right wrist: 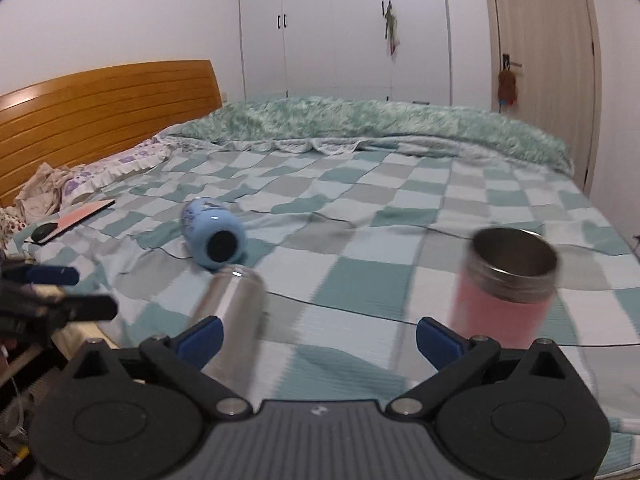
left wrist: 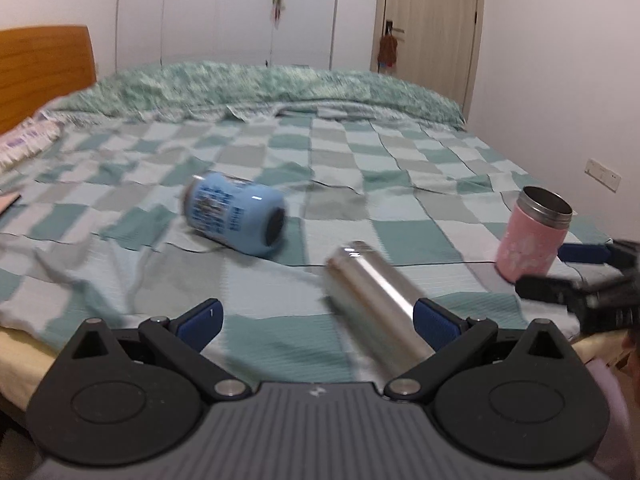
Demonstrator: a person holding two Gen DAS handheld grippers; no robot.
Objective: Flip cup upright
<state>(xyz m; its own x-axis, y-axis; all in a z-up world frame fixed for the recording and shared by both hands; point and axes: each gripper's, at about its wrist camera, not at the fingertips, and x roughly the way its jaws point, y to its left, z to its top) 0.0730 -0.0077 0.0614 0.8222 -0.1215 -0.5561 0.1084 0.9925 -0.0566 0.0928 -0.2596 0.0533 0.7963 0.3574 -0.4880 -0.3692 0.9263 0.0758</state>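
A pink cup [left wrist: 532, 236] with a steel rim stands upright on the checkered bed [left wrist: 360, 152]; in the right wrist view the pink cup [right wrist: 506, 284] is just ahead of my right finger. A silver steel cup [left wrist: 376, 296] lies on its side near the bed's front edge and also shows in the right wrist view [right wrist: 236, 312]. A light blue cup [left wrist: 236, 214] lies on its side farther in; it shows in the right wrist view [right wrist: 214, 238] too. My left gripper [left wrist: 318, 318] is open and empty, the silver cup by its right finger. My right gripper [right wrist: 318, 336] is open and empty.
A wooden headboard [right wrist: 100, 112] and pillows are at the left. A flat pink and black item [right wrist: 72, 220] lies on the bed's left side. A rolled green quilt [right wrist: 380, 124] runs along the far side. The right gripper shows at the right edge [left wrist: 592, 280].
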